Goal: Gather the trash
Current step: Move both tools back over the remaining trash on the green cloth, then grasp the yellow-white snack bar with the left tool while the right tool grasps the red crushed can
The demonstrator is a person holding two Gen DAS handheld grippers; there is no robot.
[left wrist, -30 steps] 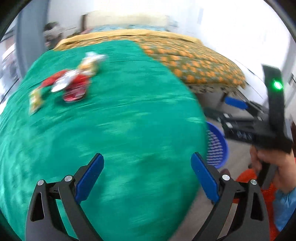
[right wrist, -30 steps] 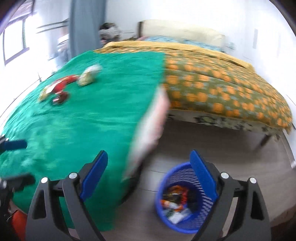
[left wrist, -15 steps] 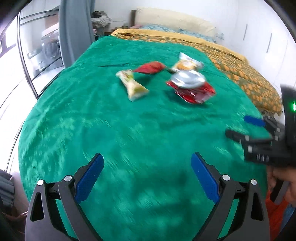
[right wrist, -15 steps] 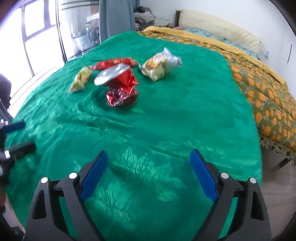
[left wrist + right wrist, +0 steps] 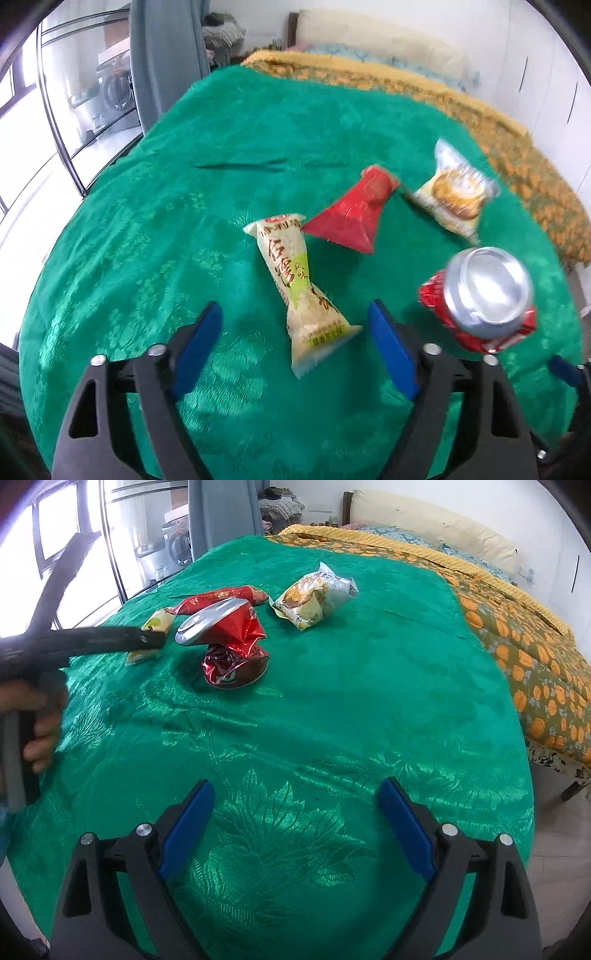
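A: Where is the trash lying?

B: All four pieces lie on the green blanket (image 5: 332, 709). Take the crushed can (image 5: 232, 646) as the marker: it rests on its side, silver end up. The red wrapper (image 5: 351, 214) lies just beyond it, the pale snack bag (image 5: 314, 598) a little off to its far right, and the long yellow-green wrapper (image 5: 299, 288) on its left.

A: And the left gripper (image 5: 295, 347)?

B: It hovers left of the can, right over the near end of the yellow-green wrapper. Its jaws have just been closing, but they stand well apart. The tail of that wrapper lies between the blue pads (image 5: 391, 350), and neither pad presses on it. Nothing is held.

A: The right gripper (image 5: 295, 834)?

B: Nearer than the can, above bare blanket. Its jaws gape wide and hold nothing.

A: Can you see a person?

B: Only a hand (image 5: 37, 731) at the left edge of the right wrist view, wrapped around the handle of the left gripper, whose dark fingers reach toward the yellow-green wrapper left of the can.
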